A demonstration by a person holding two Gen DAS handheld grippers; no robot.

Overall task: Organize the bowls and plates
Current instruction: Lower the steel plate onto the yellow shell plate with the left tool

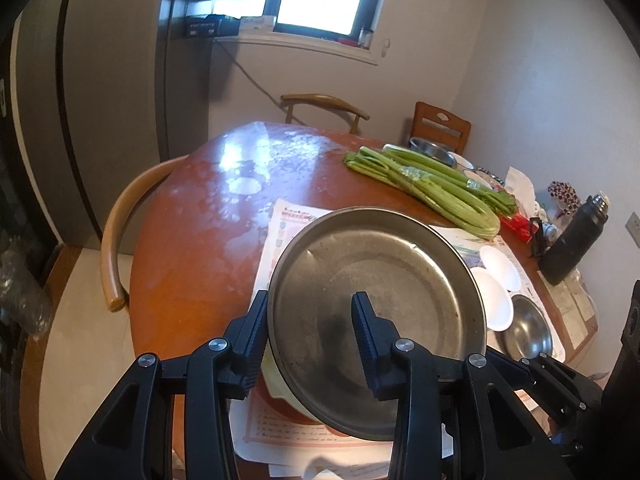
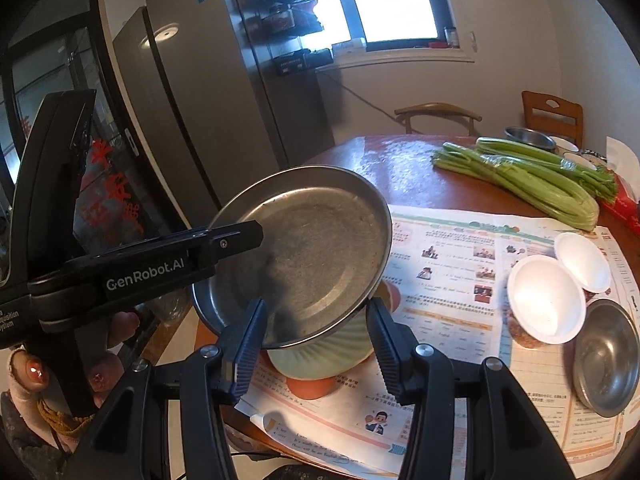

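Left gripper (image 1: 310,344) pinching rim of tilted steel plate (image 1: 376,292), one finger (image 2: 236,240) inside. Right gripper (image 2: 316,344) straddling ribbed green bowl (image 2: 324,354) under plate; grip unclear. Sitting over newspaper (image 2: 444,256) w/ white bowls (image 2: 548,300) nearby.

— What did we see of the steel plate (image 1: 400,264)?
— It was round, dull and scuffed, tilted above the table. Two white bowls (image 2: 548,300) overlapped on the printed paper, with a small steel bowl (image 2: 610,356) just beside them.
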